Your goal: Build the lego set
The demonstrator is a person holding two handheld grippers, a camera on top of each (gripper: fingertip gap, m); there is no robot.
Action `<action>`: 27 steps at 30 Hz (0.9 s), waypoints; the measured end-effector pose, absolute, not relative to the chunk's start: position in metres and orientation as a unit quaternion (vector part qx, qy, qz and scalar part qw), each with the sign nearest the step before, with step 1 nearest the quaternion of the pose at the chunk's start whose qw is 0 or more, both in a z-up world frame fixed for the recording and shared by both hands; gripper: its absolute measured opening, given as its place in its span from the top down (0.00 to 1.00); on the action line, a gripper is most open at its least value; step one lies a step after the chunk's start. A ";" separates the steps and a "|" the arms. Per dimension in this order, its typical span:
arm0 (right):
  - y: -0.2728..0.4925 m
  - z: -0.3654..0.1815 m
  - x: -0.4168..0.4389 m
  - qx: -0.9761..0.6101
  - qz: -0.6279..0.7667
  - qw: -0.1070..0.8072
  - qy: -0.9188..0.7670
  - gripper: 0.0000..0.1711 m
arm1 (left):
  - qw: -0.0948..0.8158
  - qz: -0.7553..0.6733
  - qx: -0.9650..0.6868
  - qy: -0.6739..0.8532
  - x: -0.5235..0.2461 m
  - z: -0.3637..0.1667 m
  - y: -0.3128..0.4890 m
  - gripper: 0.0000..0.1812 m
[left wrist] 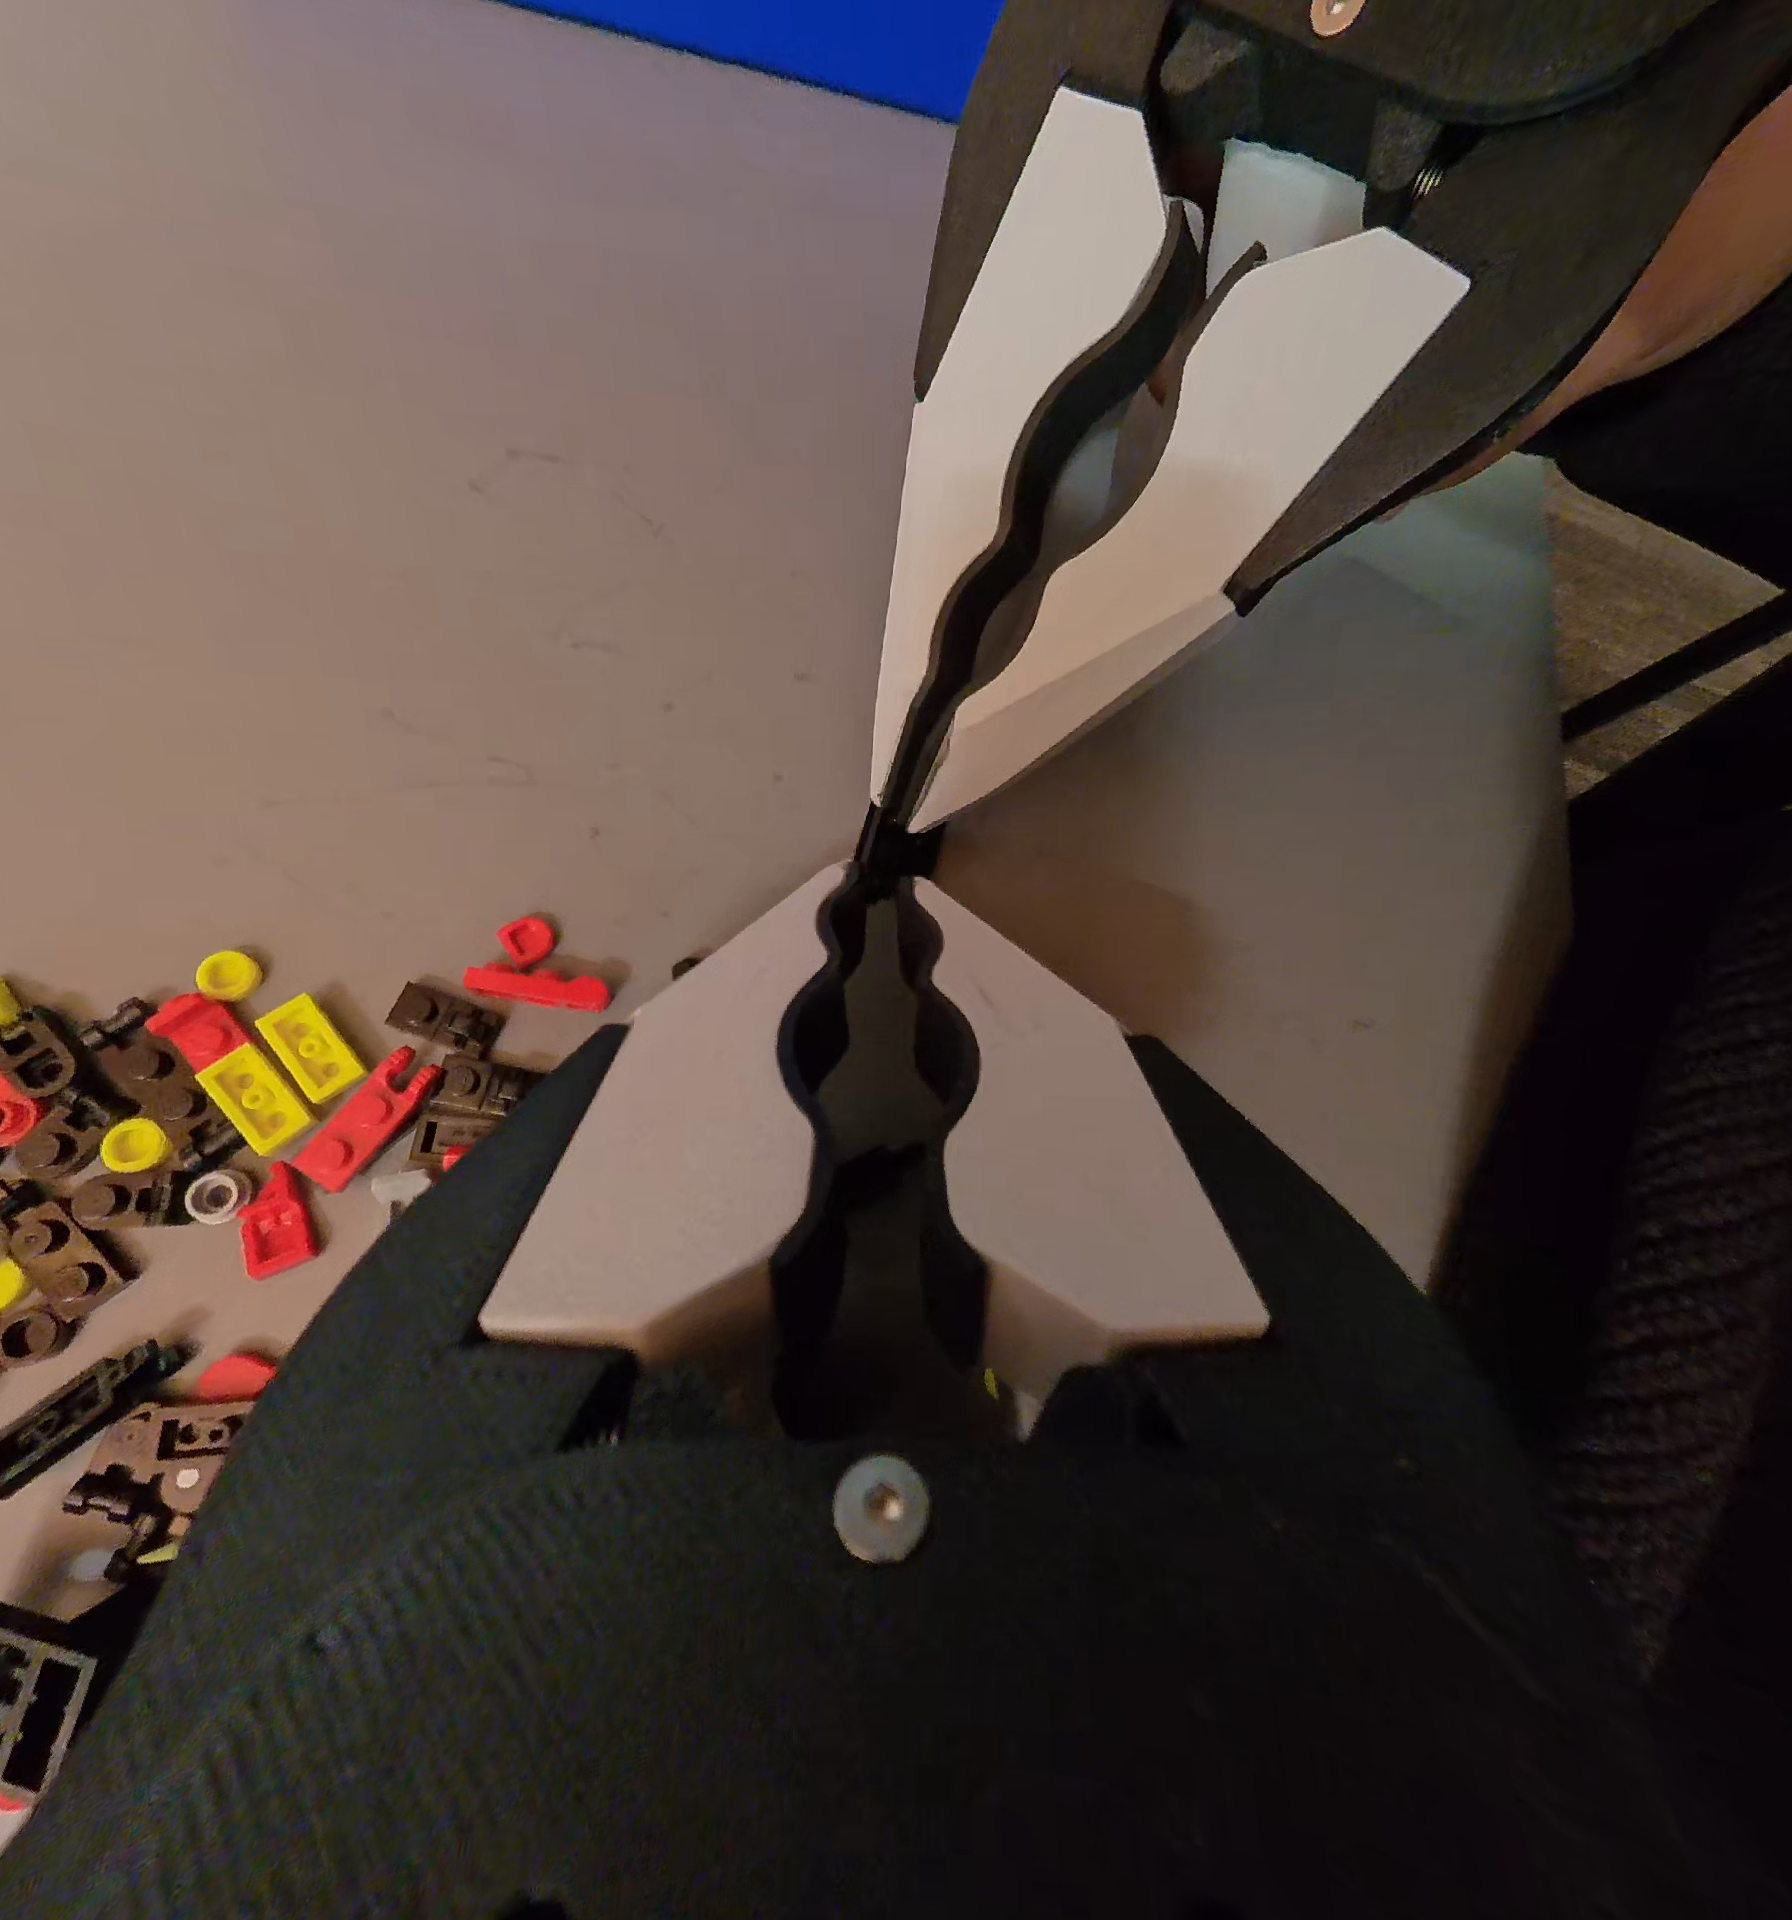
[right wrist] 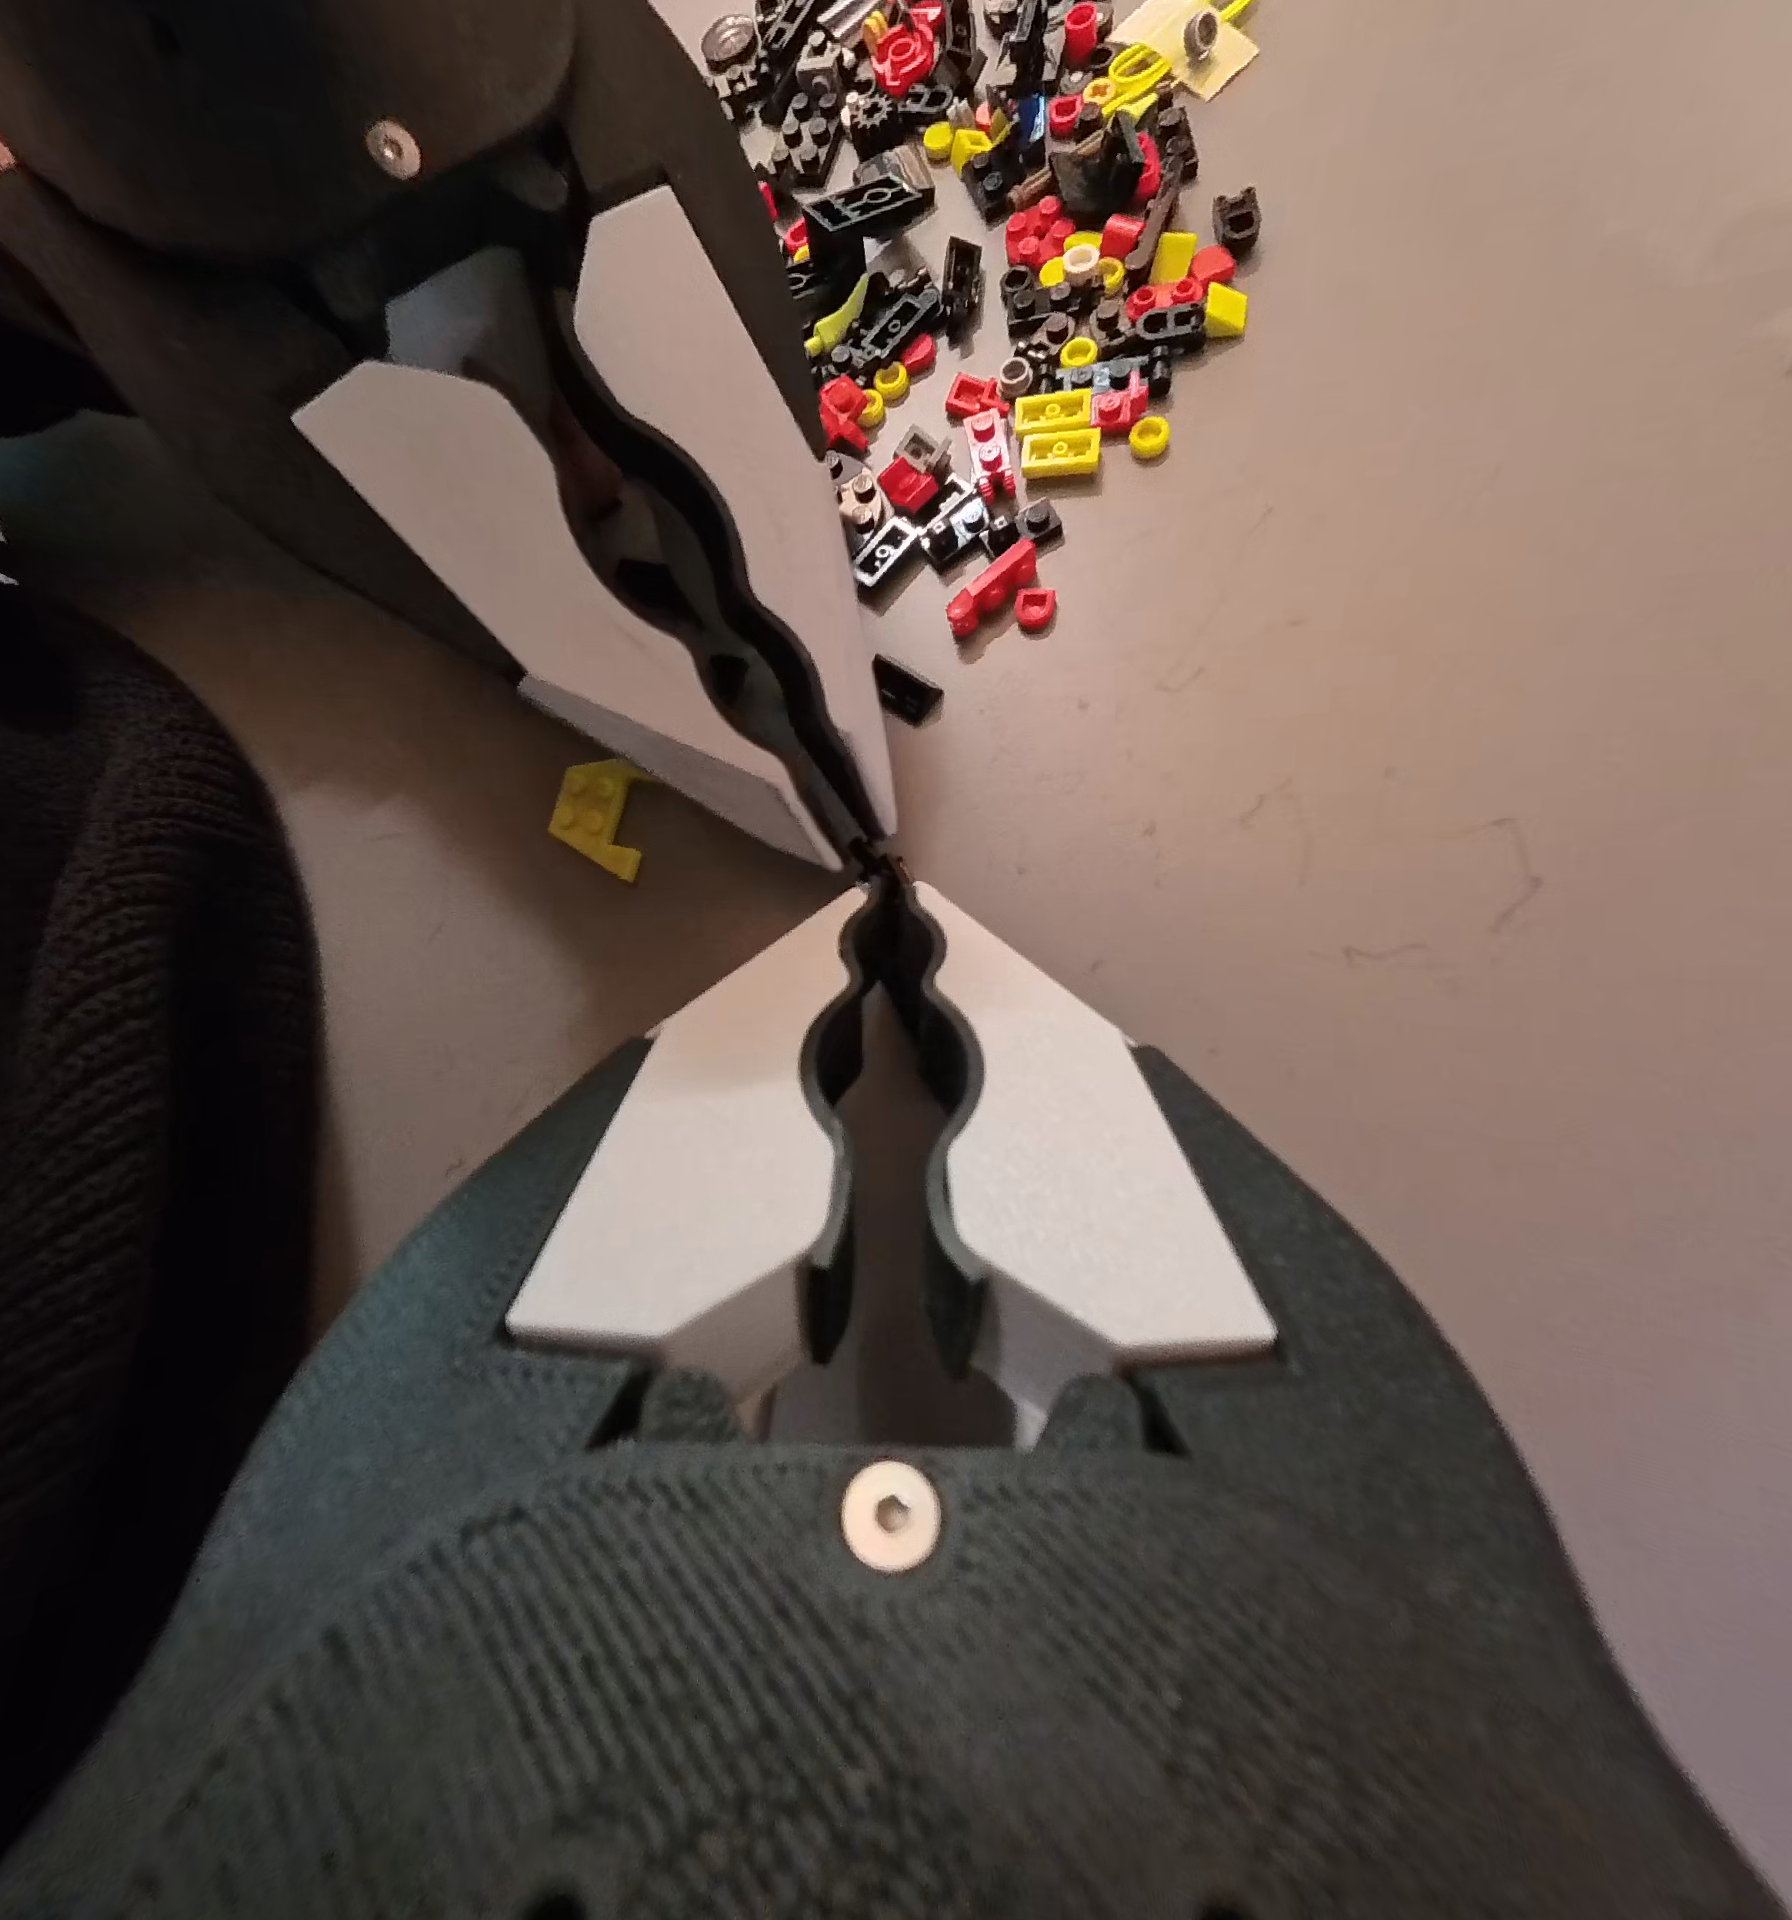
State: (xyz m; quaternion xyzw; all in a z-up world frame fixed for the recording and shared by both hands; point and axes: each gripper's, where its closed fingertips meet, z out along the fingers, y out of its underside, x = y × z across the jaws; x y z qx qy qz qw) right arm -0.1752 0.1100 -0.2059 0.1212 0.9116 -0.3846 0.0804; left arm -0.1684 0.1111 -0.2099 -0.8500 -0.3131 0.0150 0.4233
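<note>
1. At the far left of the left wrist view we see the loose lego pieces, red, yellow, brown and black, scattered on the pale tabletop
2. In the middle, our left hand-held gripper is closed to a slit and meets the right hand-held gripper tip to tip; a small dark piece is pinched where they meet, too small to identify
3. We judge the step as joining or passing a tiny part in mid-air; the next move calls for a steady, aligned press without twisting
4. In the right wrist view the right hand-held gripper is likewise nearly closed on the small dark piece
5. A yellow wedge plate lies just beside the tips, the pile up and to the right
6. The right of the tabletop is bare; the tabletop edge and a dark sleeve sit close
</note>
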 end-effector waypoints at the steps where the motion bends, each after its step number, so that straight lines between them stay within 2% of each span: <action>1: 0.110 -0.206 -0.175 0.122 -0.384 0.081 0.912 1.00 | 0.422 0.015 -0.851 -0.312 -0.168 -0.210 0.111 0.97; 9: 0.110 -0.206 -0.175 0.122 -0.385 0.084 0.911 0.99 | 0.414 0.021 -0.855 -0.312 -0.169 -0.212 0.111 1.00; 27: 0.113 -0.198 -0.184 0.129 -0.401 0.065 0.905 0.98 | 0.420 0.011 -0.846 -0.327 -0.173 -0.211 0.110 0.99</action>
